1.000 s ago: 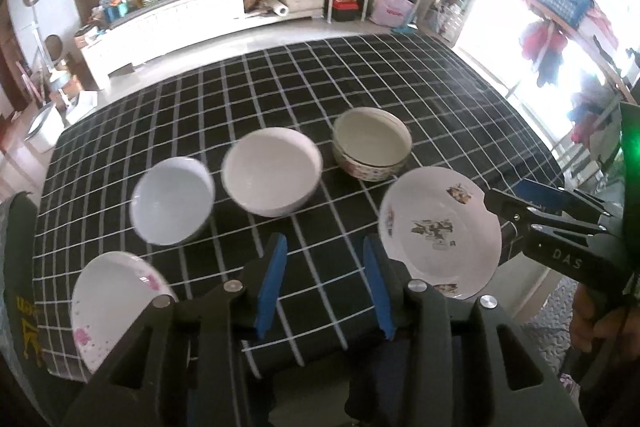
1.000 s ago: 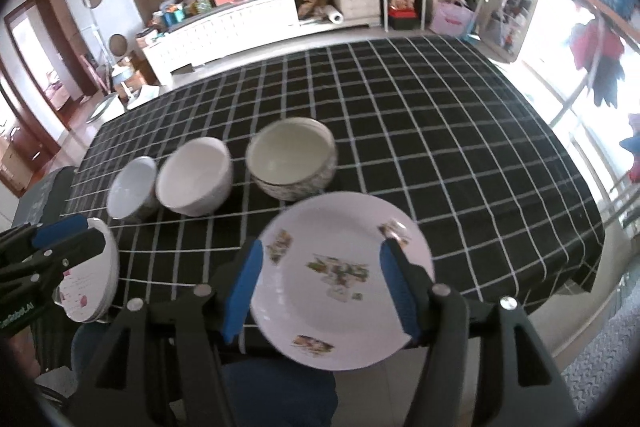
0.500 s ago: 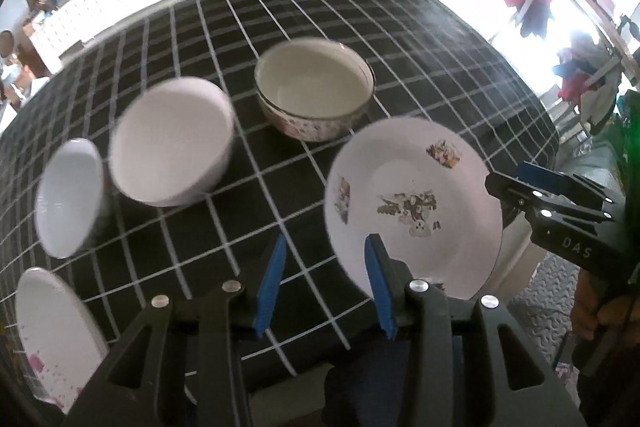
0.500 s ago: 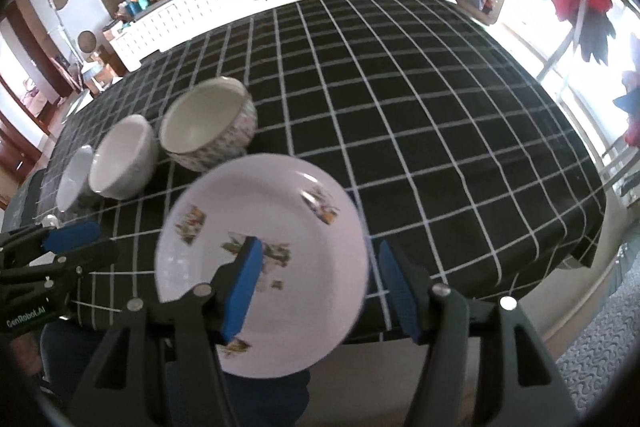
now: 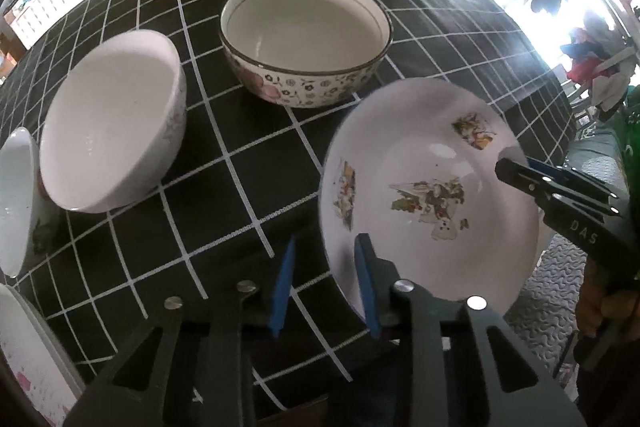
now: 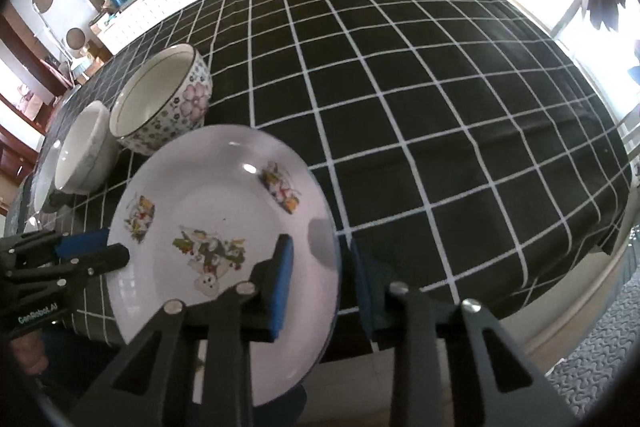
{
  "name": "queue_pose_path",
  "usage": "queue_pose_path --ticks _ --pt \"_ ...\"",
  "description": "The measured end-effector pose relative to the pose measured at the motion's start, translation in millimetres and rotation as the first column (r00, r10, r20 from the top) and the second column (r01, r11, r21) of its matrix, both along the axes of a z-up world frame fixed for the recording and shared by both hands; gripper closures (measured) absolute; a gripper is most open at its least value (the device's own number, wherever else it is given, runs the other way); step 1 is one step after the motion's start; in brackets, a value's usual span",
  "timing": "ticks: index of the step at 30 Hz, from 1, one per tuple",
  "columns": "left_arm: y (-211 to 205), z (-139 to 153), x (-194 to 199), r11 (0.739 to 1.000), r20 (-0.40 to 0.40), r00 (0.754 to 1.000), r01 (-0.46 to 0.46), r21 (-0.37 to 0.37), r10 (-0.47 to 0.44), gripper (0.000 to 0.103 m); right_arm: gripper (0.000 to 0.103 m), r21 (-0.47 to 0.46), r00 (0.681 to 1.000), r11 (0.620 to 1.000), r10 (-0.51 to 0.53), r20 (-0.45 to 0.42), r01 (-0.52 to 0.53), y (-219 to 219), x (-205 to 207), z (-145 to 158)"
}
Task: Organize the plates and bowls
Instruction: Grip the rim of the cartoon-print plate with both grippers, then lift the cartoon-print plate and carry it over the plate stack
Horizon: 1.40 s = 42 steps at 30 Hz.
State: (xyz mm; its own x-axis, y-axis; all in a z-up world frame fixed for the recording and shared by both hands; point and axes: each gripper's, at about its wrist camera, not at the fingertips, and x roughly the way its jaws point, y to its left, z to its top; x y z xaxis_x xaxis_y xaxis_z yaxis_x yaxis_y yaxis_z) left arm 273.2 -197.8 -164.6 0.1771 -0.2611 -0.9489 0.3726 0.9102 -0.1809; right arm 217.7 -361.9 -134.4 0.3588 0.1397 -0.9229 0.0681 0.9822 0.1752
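Two grippers at floral plate (image 6: pixel 224 227), held tilted over near table edge. Right gripper (image 6: pixel 320 283) straddles right rim, grip unclear. Left gripper (image 5: pixel 324 287) unclenched, empty, plate just right of it. Patterned bowl (image 5: pixel 304 39), white bowl (image 5: pixel 108 119) behind: both empty. Pink-speckled plate (image 5: pixel 28 359) far left.

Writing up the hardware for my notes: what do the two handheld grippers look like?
Both are matte black with angular cut-out frames, silver screws and blue finger pads. The left gripper reads "GenRobot.AI" along its side; the right gripper reads "DAS". No cables show.
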Motion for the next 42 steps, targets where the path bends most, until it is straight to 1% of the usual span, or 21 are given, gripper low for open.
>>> queue_pose_path --ticks 1,2,4,7,10,12,15,18,23,28,32,42 --pt "0 -1 0 1.0 -0.001 1.0 0.002 -0.009 -0.002 0.082 0.07 -0.001 1.0 1.0 0.003 0.0 -0.003 1 0 -1" --pt "0 -1 -1 1.0 0.0 1.0 0.007 -0.021 -0.007 0.086 0.073 0.005 1.0 1.0 0.007 0.0 -0.007 2 1 -2" --pt "-2 0 -4 0.999 0.007 1.0 0.018 -0.027 -0.018 0.09 0.079 0.012 1.0 1.0 0.015 0.001 -0.015 3 1 -3" --pt "-4 0 -6 1.0 0.026 0.999 0.028 -0.015 -0.027 0.09 0.081 -0.029 0.999 0.999 0.03 0.013 -0.03 7 -1 -3" --pt "3 -1 -6 1.0 0.027 1.0 0.006 -0.013 -0.005 0.09 0.082 -0.025 0.999 0.999 0.041 0.013 -0.041 10 -4 -2" --pt "10 -1 -6 1.0 0.03 1.0 -0.005 -0.006 0.005 0.09 0.082 -0.047 0.998 0.997 0.064 0.012 -0.063 18 -4 -2" --pt "28 -1 -9 1.0 0.038 0.999 -0.028 -0.002 0.028 0.09 0.082 -0.051 0.995 0.994 0.098 0.006 -0.098 32 -4 -1" --pt "52 -2 -14 0.996 0.035 0.996 -0.085 0.0 0.085 0.09 0.082 -0.043 0.99 0.989 0.142 0.001 -0.142 51 -2 0" --pt "92 -2 -27 0.986 0.028 0.986 -0.166 0.016 0.165 0.09 0.082 -0.028 0.972 0.971 0.236 -0.005 -0.236 92 -5 1" --pt "125 -2 -40 0.972 0.038 0.972 -0.233 0.025 0.232 0.09 0.082 -0.006 0.956 0.956 0.294 -0.02 -0.294 120 -7 -2" --pt "144 -2 -48 0.96 0.04 0.96 -0.278 0.025 0.277 0.09 0.082 -0.006 0.944 0.944 0.329 -0.021 -0.329 132 -4 -4" --pt "175 -2 -64 0.942 0.054 0.941 -0.335 0.027 0.333 0.09 0.082 -0.01 0.927 0.927 0.373 -0.037 -0.374 155 3 -4"
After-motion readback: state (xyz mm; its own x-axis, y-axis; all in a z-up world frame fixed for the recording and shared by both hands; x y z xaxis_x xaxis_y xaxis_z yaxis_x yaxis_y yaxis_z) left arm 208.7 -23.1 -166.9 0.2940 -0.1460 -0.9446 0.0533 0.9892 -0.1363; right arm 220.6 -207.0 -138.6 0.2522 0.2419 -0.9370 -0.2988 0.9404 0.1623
